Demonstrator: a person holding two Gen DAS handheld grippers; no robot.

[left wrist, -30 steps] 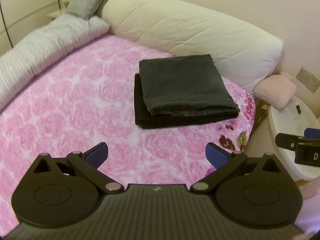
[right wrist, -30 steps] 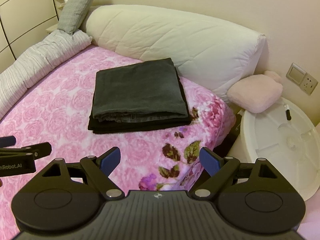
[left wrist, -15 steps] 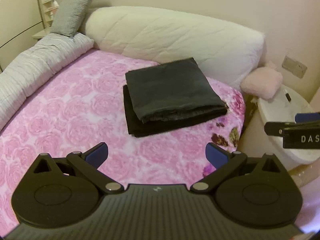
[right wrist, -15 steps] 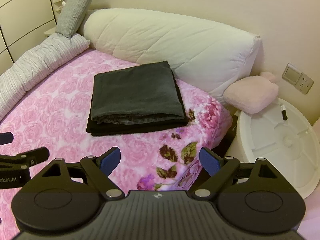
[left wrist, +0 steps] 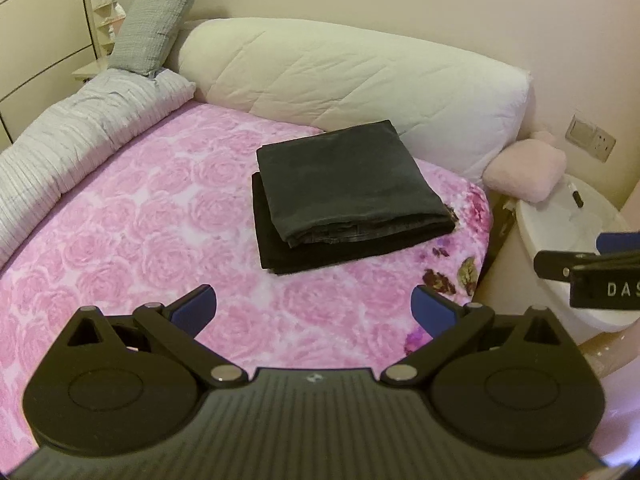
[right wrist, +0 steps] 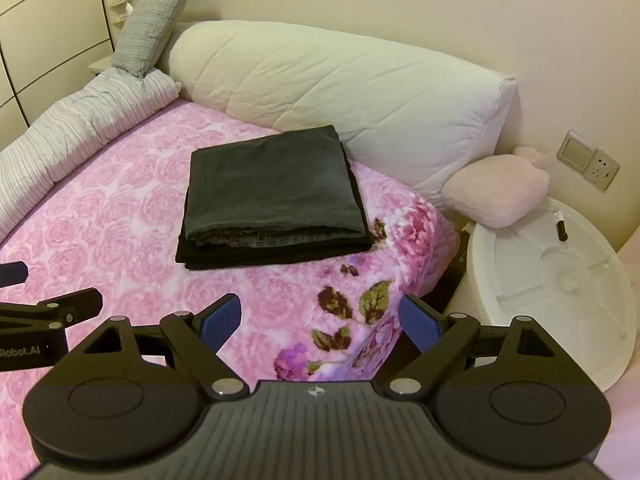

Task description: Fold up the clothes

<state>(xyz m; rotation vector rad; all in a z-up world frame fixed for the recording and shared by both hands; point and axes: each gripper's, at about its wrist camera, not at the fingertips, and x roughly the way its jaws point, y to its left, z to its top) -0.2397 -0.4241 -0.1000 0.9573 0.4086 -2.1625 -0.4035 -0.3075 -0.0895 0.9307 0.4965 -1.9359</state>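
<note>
In the left wrist view, our left gripper [left wrist: 314, 308] has its blue pads spread wide with nothing between them. The folded dark clothes [left wrist: 344, 184] sit at about twelve o'clock from it, well apart, on the pink rose bedspread [left wrist: 132, 216]. There are two pieces: a grey one on top of a larger black one [left wrist: 276, 256], its layered open edge facing us and its long axis running from ten to four o'clock. The right gripper [left wrist: 576, 264] shows at three o'clock, beside the white round table [left wrist: 560, 308].

In the right wrist view, our right gripper [right wrist: 320, 320] is likewise wide open and empty. The stack lies at eleven o'clock from it, resting just in front of the big white pillow [right wrist: 340, 92]. The left gripper's finger pokes in at nine o'clock. We judge the left gripper slightly better lined up with the stack; the right sits over the bed's corner.

Against the pictures of a second ago, both cameras have drawn back and risen a little: the stack looks smaller and more of the wall and grey cushion [left wrist: 156, 28] shows. The stack itself has not shifted. It looks finished to us, and we see no further garment to reach for.
</note>
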